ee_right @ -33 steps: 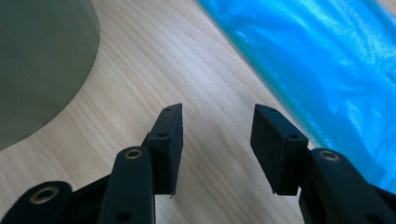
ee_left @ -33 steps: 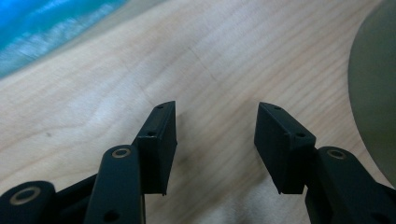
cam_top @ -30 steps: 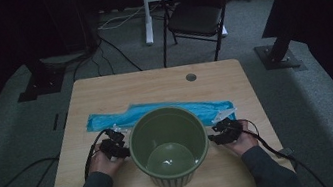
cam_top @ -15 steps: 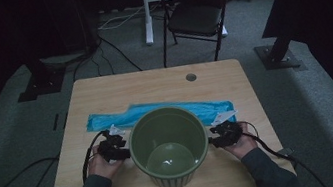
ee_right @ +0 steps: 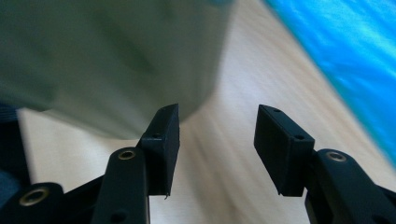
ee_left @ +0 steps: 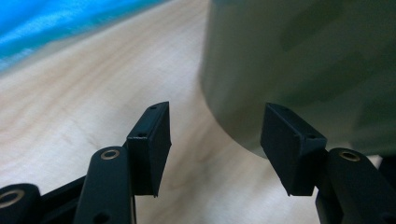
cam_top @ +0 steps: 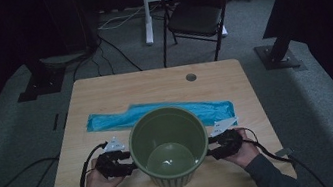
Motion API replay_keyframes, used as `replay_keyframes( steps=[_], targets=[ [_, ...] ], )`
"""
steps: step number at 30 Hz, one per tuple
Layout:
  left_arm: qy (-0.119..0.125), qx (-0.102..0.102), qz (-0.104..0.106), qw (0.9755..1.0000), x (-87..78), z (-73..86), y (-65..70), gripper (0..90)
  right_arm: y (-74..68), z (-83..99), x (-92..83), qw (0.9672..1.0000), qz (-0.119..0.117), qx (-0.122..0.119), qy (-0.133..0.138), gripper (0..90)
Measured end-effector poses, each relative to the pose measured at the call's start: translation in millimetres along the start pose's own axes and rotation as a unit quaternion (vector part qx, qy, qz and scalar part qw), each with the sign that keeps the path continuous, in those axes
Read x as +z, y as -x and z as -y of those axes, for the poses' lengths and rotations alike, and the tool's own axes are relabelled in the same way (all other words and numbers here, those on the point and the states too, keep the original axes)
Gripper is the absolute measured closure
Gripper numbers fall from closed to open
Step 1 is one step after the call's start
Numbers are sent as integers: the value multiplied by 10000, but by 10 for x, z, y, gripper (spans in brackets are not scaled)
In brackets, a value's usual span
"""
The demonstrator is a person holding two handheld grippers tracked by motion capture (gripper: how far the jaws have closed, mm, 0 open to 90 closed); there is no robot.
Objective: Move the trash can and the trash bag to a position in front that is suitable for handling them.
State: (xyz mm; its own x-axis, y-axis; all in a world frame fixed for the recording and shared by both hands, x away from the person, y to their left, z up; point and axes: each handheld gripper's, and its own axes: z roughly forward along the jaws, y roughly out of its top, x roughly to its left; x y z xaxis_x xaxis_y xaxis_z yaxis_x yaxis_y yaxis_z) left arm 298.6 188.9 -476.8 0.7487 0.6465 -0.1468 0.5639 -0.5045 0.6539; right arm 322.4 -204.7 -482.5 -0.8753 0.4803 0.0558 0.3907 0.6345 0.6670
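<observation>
Both tongs — left tongs (cam_top: pixel 123 162) and right tongs (cam_top: pixel 217 147), jaws just opening, empty — flank the green bin (cam_top: pixel 169 146) on the table (cam_top: pixel 152 83); next, probably the blue bag (cam_top: pixel 158 115).

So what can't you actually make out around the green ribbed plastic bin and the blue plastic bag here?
- Blue plastic bag: its middle is hidden behind the green ribbed plastic bin, high view.
- Bin's rim: cut off by the top edge, blurred, left gripper view.
- Bin's base: blurred, right gripper view.
</observation>
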Motion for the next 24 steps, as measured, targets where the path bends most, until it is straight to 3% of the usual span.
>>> replay_keyframes(
  steps=[6, 12, 18, 21, 24],
  targets=[
    [-16, 113, -75, 9999, -8, -3, 46, 441, -84, -52, 7, 9998, -93, -178, 8, 503],
    [46, -33, -146, 9999, 19, -46, -31, 455, -60, -85, 36, 9999, -9, -119, 26, 509],
    [76, -232, -341, 9991, 83, -166, -177, 481, 101, -202, 134, 9998, 202, 71, 49, 533],
    [82, -369, -342, 9987, 109, -203, -258, 484, 159, -251, 177, 9997, 247, 75, 23, 541],
    [-1, -370, -533, 9979, 135, -267, -333, 486, 198, -316, 223, 9995, 311, 28, -34, 553]
  ],
)
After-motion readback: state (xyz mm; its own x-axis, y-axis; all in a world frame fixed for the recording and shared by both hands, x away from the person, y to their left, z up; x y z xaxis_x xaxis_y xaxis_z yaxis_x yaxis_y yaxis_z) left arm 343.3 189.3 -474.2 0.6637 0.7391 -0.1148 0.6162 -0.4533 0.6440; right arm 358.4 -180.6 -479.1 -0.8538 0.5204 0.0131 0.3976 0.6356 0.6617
